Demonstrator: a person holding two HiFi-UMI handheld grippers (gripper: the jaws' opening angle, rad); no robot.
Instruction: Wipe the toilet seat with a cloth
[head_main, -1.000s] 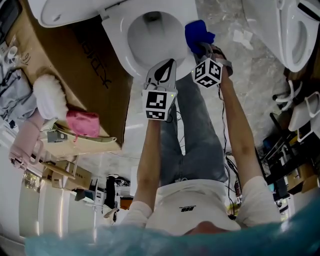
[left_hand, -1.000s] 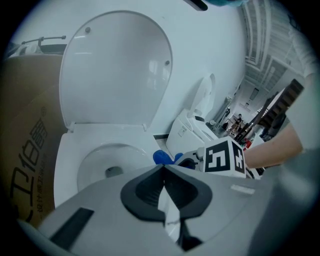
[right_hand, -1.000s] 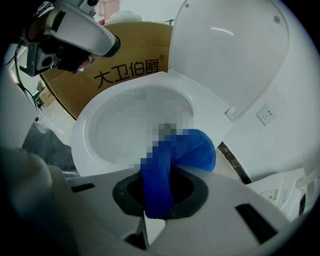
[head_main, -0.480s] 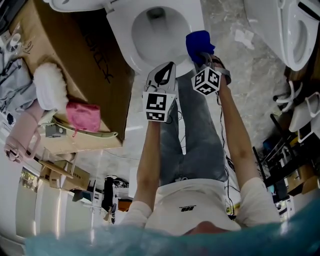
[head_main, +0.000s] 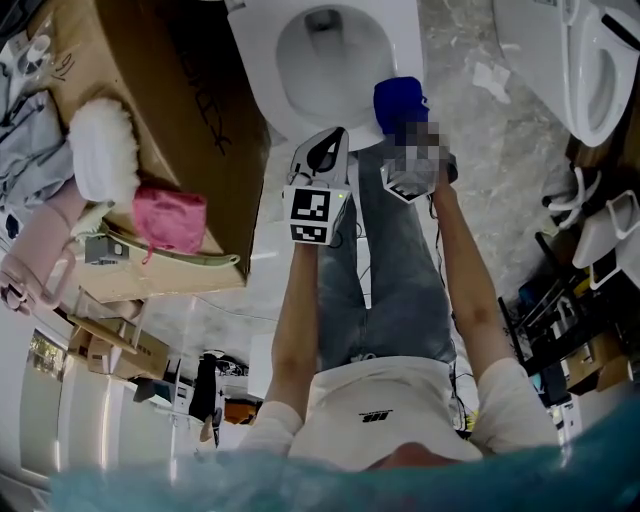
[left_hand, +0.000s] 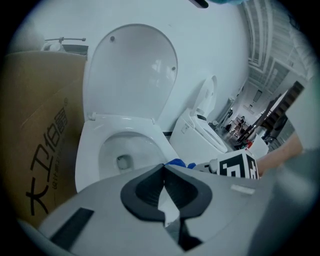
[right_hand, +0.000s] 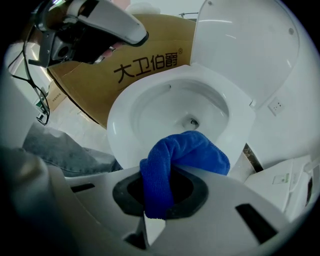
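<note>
- Cloth (right_hand: 195, 150) handling, your read?
- Soft, light and limp, microfibre by the look. It has no stiffness, so it only wipes where it's pressed down. It drapes and bunches. It will likely grab a bit on dry plastic and could drag out of the pinch. Not fragile.
- Where to hold it?
- Pinch through a folded bunch and leave a wad proud of the tips as the wiping pad. That's how it's held now. Right gripper (right_hand: 172, 176) has its jaws clamped on a fold. One tail hangs through the pad ring toward 6 o'clock, and the bigger wad bulges out at 1 o'clock.
- Look?
- Solid bright blue with a fine nap, folded over on itself. No dirt or wet patch visible.
- Position?
- In the head view it's at 5 o'clock of the bowl, at the near right corner of the seat (right_hand: 117, 125). Can't tell whether it touches the rim or sits just above it.
- Other hand?
- Left gripper (left_hand: 163, 169) has its jaws closed tip to tip with nothing between them. It's at 7 o'clock of the cloth, near the seat's front edge. Contact isn't clear.
- Surroundings?
- Lid (left_hand: 132, 70) is up at 12 o'clock. Box (head_main: 190, 90) is just beside the toilet at 9 o'clock. Second toilet (head_main: 560, 60) is at 3 o'clock, well apart.
- Status?
- My guess is it's at or just short of first contact, with the whole seat ring left to cover.
</note>
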